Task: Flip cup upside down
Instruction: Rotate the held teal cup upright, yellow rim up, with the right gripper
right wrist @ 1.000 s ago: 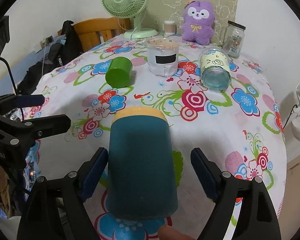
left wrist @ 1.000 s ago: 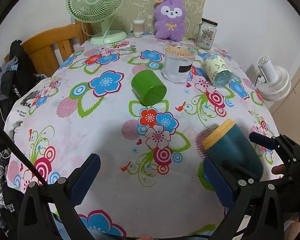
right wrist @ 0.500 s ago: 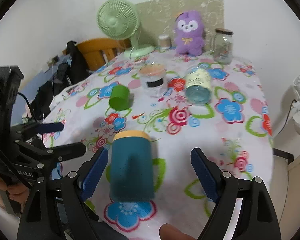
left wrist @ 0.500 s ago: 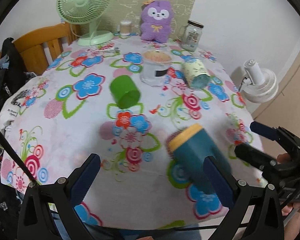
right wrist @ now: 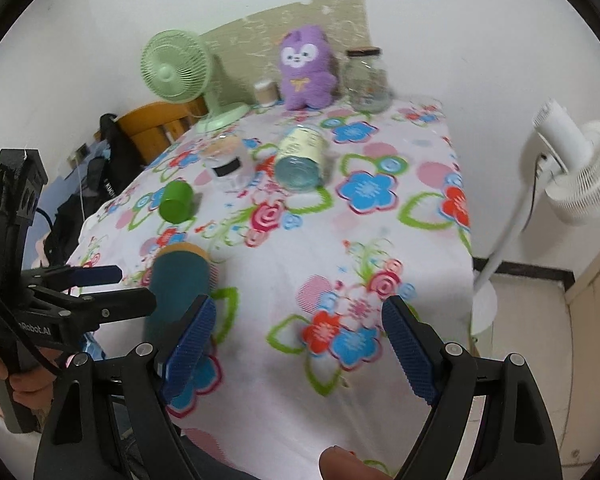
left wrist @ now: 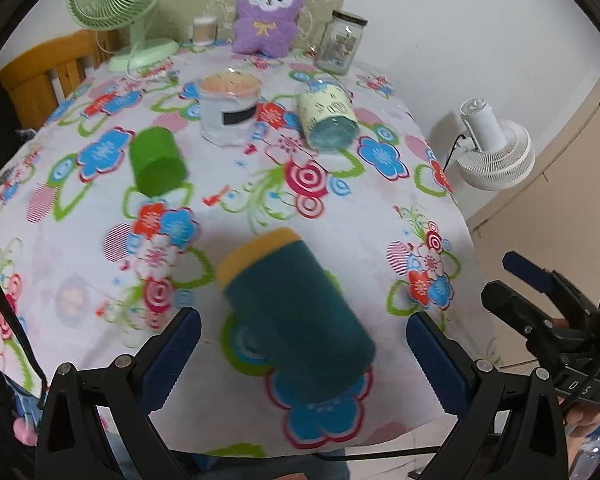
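1. Your table with the white flowered cloth (left wrist: 340, 220) fills most of both views; its near edge curves just ahead of your grippers.
2. A wooden chair (left wrist: 48, 68) stands at the far left edge of the table, and a white standing fan (right wrist: 572, 168) stands on the floor off the right edge.
3. At the back, a pale green desk fan (left wrist: 112, 0) sits beside a purple plush toy (left wrist: 266, 16), with a clear lidded glass jar (left wrist: 340, 46) to the toy's right.
4. Your left gripper (left wrist: 302, 354) has its blue-padded fingers (left wrist: 170, 354) spread wide, touching nothing. In the right wrist view it shows at the left edge, with the teal cup behind it.
5. Your right gripper (right wrist: 298, 350) is also spread wide, with only tablecloth between the pads; its left finger overlaps the cup's lower part in that view.
6. The dark teal cup with a yellow band at its far end (left wrist: 296, 312) lies on its side near the front edge, yellow end pointing away from you. In the left wrist view it sits between the two fingers, apart from both.
7. Mid-table, a clear plastic tub with a black label (left wrist: 228, 114) stands upright; just right of it a pale yellow printed glass (left wrist: 328, 118) lies on its side.
8. A small green cup (left wrist: 156, 162) lies on its side left of the tub, well apart from the teal cup.
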`<state>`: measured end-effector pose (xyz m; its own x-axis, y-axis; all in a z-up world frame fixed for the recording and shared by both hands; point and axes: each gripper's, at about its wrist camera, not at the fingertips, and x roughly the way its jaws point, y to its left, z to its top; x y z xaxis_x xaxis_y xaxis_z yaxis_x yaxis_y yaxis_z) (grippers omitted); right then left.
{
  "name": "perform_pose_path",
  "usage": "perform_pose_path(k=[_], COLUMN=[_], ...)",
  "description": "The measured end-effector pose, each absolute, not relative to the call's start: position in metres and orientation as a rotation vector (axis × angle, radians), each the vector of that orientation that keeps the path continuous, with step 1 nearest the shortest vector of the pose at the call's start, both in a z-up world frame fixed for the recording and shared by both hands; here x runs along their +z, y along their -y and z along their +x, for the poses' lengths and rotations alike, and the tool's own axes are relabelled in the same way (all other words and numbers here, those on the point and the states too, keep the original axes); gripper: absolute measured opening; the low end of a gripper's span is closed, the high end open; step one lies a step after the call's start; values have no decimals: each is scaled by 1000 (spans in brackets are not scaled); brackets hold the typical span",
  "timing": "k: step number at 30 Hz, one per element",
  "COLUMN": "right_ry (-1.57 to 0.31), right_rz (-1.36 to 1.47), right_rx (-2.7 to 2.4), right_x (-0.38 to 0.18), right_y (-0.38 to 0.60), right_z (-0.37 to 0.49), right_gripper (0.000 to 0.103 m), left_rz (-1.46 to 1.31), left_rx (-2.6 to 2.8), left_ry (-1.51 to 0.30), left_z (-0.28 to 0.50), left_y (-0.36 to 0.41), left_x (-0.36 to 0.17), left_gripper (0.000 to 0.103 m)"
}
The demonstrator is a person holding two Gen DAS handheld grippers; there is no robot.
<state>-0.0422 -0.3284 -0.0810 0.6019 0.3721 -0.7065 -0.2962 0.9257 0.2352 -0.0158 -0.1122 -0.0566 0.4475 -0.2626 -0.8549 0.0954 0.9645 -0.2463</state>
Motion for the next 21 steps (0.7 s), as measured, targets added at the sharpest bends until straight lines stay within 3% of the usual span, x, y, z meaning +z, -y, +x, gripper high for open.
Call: perform_pose_path(k=[21], right_ry=[-878], right_rz=[164], right_rx=[406], right_x=[-116], right_y=[350], right_z=[-26], right_gripper=[87], left_rz=[-276], left_rx=[-153], left_ry=[-1231], left_z=[1], left_y=[126], left_x=[-102], left_gripper=[103])
